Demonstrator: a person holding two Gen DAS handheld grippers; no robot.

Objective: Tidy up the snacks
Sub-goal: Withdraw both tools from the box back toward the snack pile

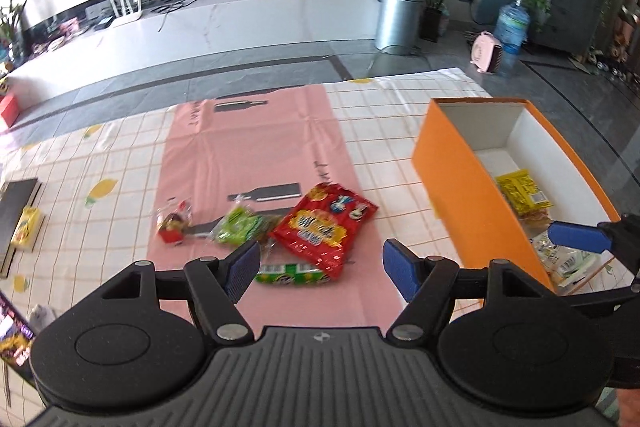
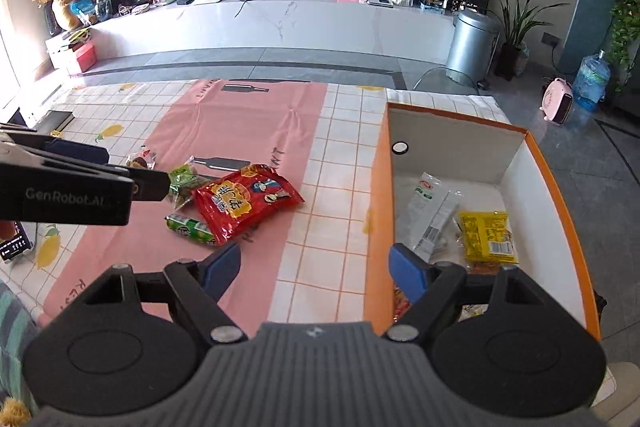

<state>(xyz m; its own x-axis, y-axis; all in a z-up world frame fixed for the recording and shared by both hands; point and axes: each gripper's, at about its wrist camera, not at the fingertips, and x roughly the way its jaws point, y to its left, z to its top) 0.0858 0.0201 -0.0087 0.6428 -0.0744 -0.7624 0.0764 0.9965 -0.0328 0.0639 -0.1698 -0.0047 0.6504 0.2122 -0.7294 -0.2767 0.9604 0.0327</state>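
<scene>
A red snack bag point(image 1: 324, 227) point(image 2: 244, 201) lies on the pink mat point(image 1: 248, 155) among a light green packet point(image 1: 240, 225) point(image 2: 185, 179), a green roll pack point(image 1: 292, 273) point(image 2: 190, 229) and a small clear-and-red packet point(image 1: 174, 223) point(image 2: 140, 159). An orange box point(image 1: 452, 187) point(image 2: 380, 187) on the right holds a yellow packet point(image 1: 522, 189) point(image 2: 486, 237), a white sachet point(image 2: 426, 203) and other packets. My left gripper point(image 1: 320, 267) is open and empty just above the near end of the pile. My right gripper point(image 2: 316, 271) is open and empty over the box's near left wall.
The table has a white grid cloth point(image 1: 120, 155) point(image 2: 340, 163). A dark book with a yellow packet point(image 1: 26, 229) lies at the far left. The right gripper's blue finger point(image 1: 576, 235) reaches over the box. The left gripper's body point(image 2: 68, 191) hangs over the mat's left side.
</scene>
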